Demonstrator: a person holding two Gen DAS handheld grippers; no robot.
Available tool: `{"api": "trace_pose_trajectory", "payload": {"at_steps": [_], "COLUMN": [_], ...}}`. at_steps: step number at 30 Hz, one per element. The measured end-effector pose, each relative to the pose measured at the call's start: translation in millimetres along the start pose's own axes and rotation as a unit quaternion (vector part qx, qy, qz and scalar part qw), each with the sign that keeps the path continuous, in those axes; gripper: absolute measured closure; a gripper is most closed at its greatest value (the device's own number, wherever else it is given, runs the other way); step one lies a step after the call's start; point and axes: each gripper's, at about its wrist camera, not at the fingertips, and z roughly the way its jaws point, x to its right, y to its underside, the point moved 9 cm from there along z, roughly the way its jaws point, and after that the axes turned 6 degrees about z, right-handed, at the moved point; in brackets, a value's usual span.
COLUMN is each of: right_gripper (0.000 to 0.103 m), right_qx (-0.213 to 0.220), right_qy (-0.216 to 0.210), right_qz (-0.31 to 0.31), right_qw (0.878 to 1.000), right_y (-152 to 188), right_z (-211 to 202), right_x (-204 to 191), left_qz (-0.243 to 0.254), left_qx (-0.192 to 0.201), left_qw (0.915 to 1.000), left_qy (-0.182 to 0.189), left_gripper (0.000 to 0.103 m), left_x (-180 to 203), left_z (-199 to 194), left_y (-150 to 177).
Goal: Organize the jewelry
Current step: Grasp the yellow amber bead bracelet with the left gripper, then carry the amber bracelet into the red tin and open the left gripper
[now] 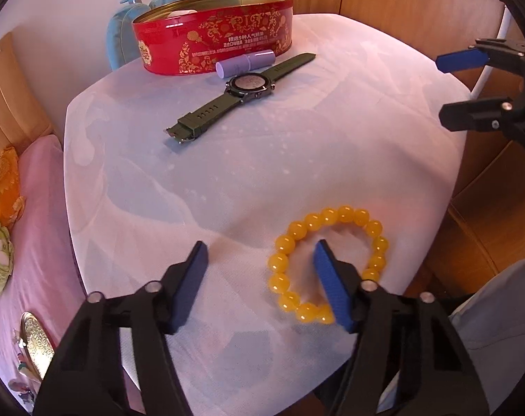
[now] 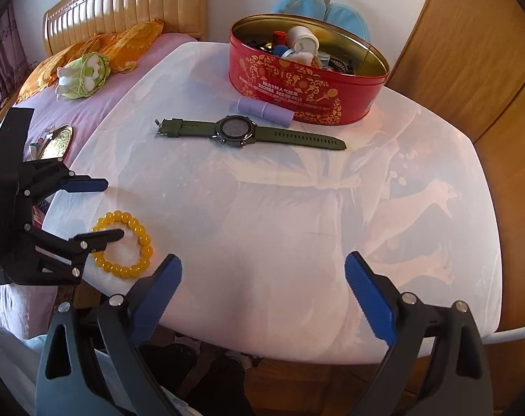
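A yellow bead bracelet (image 1: 290, 232) lies on the white tablecloth (image 1: 227, 173) near its front edge. My left gripper (image 1: 260, 253) is open; its right finger (image 1: 332, 287) hangs over the middle of the bracelet ring, its left finger is off to the side. The bracelet (image 2: 143, 239) and left gripper (image 2: 111, 208) also show in the right wrist view. A green-strapped watch (image 1: 243, 95) (image 2: 241, 131) and a lilac tube (image 1: 245, 62) (image 2: 262, 109) lie beside an open red oval tin (image 1: 214, 38) (image 2: 304, 76) with several small items inside. My right gripper (image 2: 262, 270) is open and empty above the front edge.
A bed with a pink sheet (image 2: 89, 97), an orange pillow (image 2: 99, 48) and a cabbage plush (image 2: 84, 76) lies left of the table. A gold hand mirror (image 2: 56, 140) rests on the bed. Wooden wardrobe doors (image 2: 470, 52) stand on the right. A blue fan (image 2: 321, 7) is behind the tin.
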Motion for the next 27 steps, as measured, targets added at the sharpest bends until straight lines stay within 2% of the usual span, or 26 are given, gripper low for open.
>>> {"api": "trace_pose_trajectory", "payload": {"at_steps": [1, 2, 4, 8, 12, 17, 22, 27], "right_gripper": [0.007, 0.007, 0.007, 0.007, 0.007, 0.007, 0.007, 0.007], "right_qx": [0.001, 0.001, 0.002, 0.007, 0.014, 0.032, 0.049, 0.064], "right_qy": [0.002, 0.004, 0.008, 0.017, 0.019, 0.012, -0.009, -0.036], "right_qz": [0.009, 0.016, 0.027, 0.037, 0.044, 0.044, 0.034, 0.011], "right_qw": [1.0, 1.0, 1.0, 0.999, 0.999, 0.998, 0.998, 0.997], "right_y": [1.4, 2.3, 4.0, 5.9, 2.8, -10.5, -31.1, -55.6], "right_z": [-1.4, -2.2, -4.9, -11.0, -17.2, -23.6, -21.1, -17.1], "right_x": [0.0, 0.2, -0.1, 0.5, 5.2, 15.6, 33.6, 62.1], "left_qz": [0.003, 0.006, 0.009, -0.012, -0.039, -0.033, -0.015, -0.037], "left_qx": [0.002, 0.001, -0.001, 0.011, 0.039, 0.066, 0.076, 0.08], "left_qw": [1.0, 0.9999, 0.9998, 0.9993, 0.9975, 0.9968, 0.9969, 0.996], "left_qy": [0.005, 0.009, 0.018, 0.033, 0.045, 0.031, 0.009, -0.014], "left_gripper": [0.068, 0.08, 0.092, 0.092, 0.092, 0.092, 0.092, 0.092], "left_x": [-1.0, -2.2, -4.8, -13.5, -24.3, -27.7, -18.4, -14.4], "left_z": [-1.6, -2.4, -3.1, -9.5, -25.8, -41.4, -45.7, -43.0], "left_y": [0.2, 0.6, 1.5, -1.9, -20.4, -52.9, -91.4, -128.5]}}
